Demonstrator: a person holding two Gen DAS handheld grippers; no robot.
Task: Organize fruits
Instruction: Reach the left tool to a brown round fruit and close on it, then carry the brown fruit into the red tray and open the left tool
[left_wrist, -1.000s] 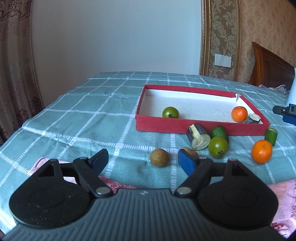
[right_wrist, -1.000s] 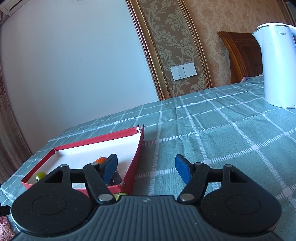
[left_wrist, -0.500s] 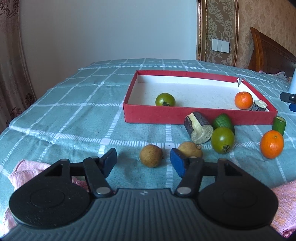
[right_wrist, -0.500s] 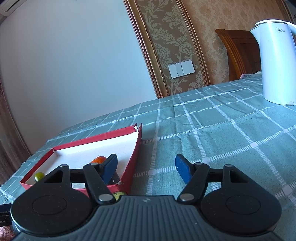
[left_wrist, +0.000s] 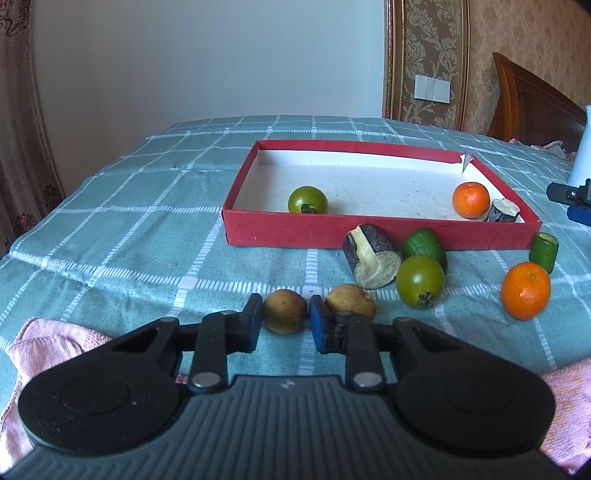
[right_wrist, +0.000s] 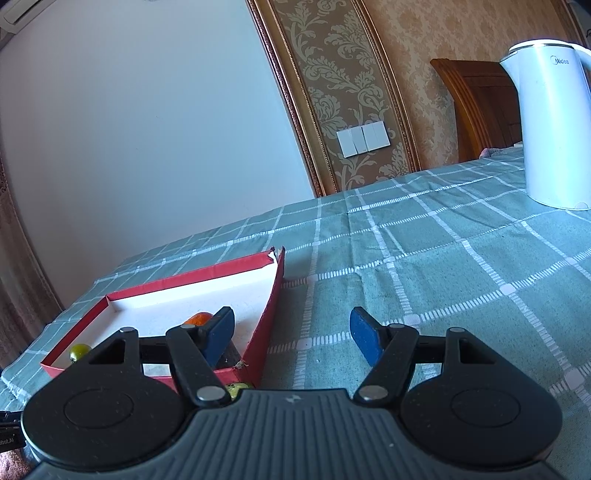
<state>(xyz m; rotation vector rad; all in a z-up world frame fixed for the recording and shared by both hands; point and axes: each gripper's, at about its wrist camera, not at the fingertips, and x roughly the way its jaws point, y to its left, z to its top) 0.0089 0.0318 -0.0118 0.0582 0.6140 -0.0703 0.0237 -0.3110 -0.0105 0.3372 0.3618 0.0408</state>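
Left wrist view: left gripper (left_wrist: 285, 320) pinches a brown fruit (left_wrist: 284, 311) on the tablecloth (left_wrist: 147, 221), right gripper (right_wrist: 292, 334) gapes idle; red box (left_wrist: 369, 232) holds three pieces, six or so wait outside, sorting under halfway by my reckoning.

Taking the red box (left_wrist: 380, 232) as landmark: its white floor lies mostly bare in the middle and far half, with a green tomato (left_wrist: 308, 199) by the near wall and an orange (left_wrist: 471, 199) touching a cane stub (left_wrist: 501, 211) in the near right corner. Just before its near wall the way is crowded by a cane piece (left_wrist: 371, 260), an avocado (left_wrist: 424, 247), a second tomato (left_wrist: 420, 281), two brown fruits (left_wrist: 284, 311), another orange (left_wrist: 525, 290) and a cucumber stub (left_wrist: 543, 252). The cloth (left_wrist: 122, 218) left of the box is open, and so is the stretch to its right, up to the kettle (right_wrist: 554, 125).
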